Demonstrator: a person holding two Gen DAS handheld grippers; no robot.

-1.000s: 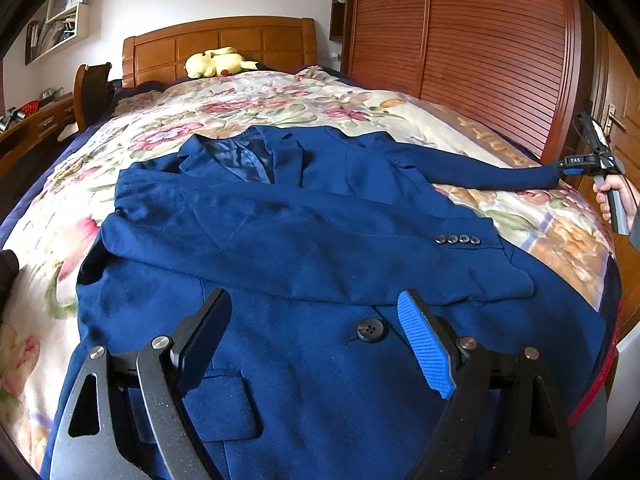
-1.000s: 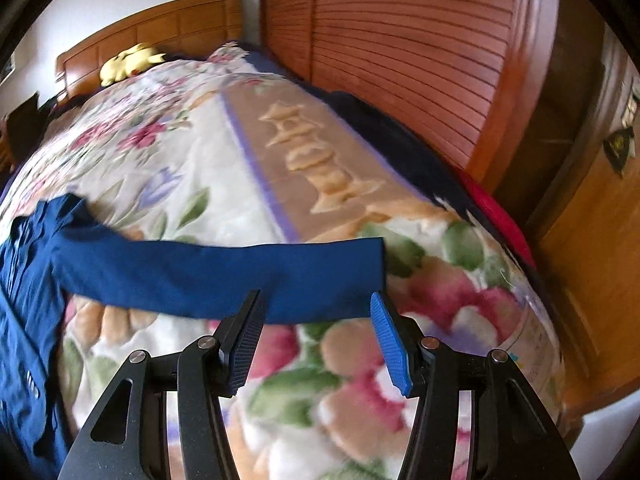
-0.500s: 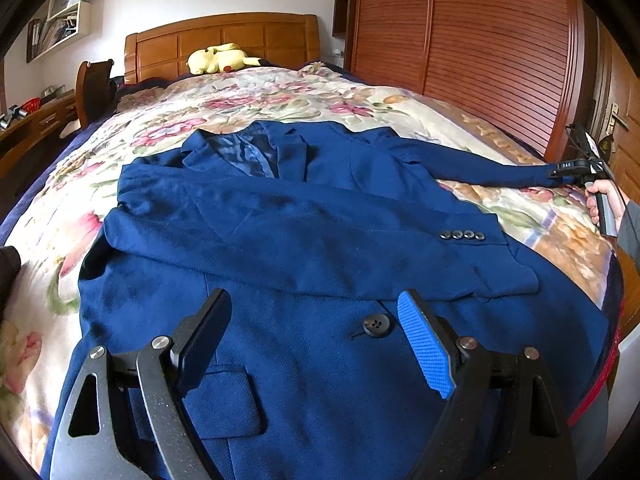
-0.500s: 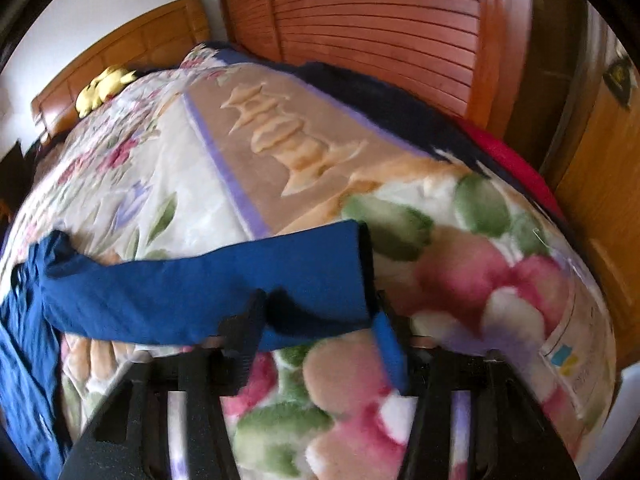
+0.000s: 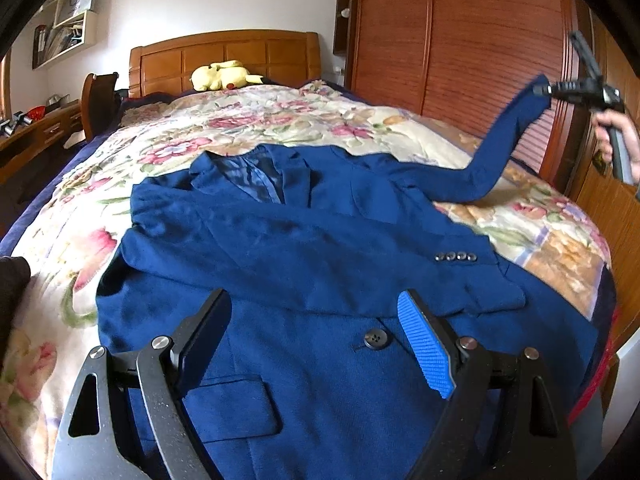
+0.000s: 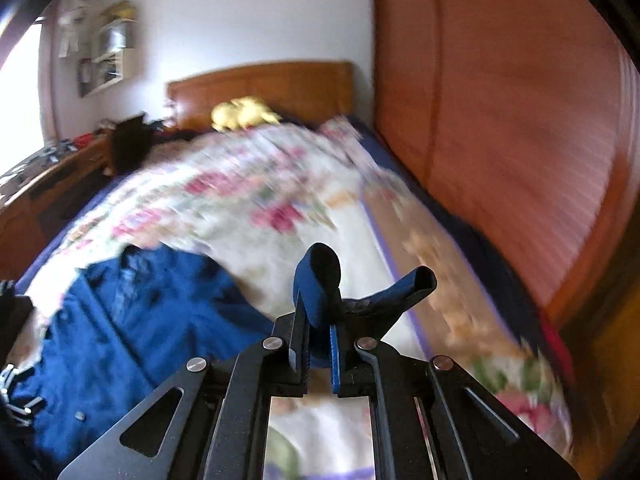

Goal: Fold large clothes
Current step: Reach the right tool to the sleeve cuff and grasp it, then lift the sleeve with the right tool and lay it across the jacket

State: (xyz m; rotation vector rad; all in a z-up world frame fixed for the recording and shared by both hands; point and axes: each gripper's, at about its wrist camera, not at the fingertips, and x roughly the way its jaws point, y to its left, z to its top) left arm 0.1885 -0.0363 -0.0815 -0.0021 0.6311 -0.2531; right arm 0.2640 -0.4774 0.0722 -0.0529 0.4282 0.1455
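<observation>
Clearly, the right gripper (image 6: 318, 354) is clenched on the cuff of the blue jacket's sleeve (image 5: 508, 140), held up off the bed.

No lettering or label can be read in either view. The blue jacket (image 5: 312, 264) lies face up on the floral blanket (image 5: 280, 120), its other sleeve folded across the chest with four cuff buttons (image 5: 456, 257) showing. The left gripper (image 5: 316, 340) hovers over the hem, jaws spread wide and grasping nothing. A yellow plush toy (image 5: 224, 76) rests by the wooden headboard (image 5: 224, 56); a slatted wardrobe (image 5: 460, 40) stands alongside. The right wrist view is motion-blurred, and the jacket's lower edge is cut off.
</observation>
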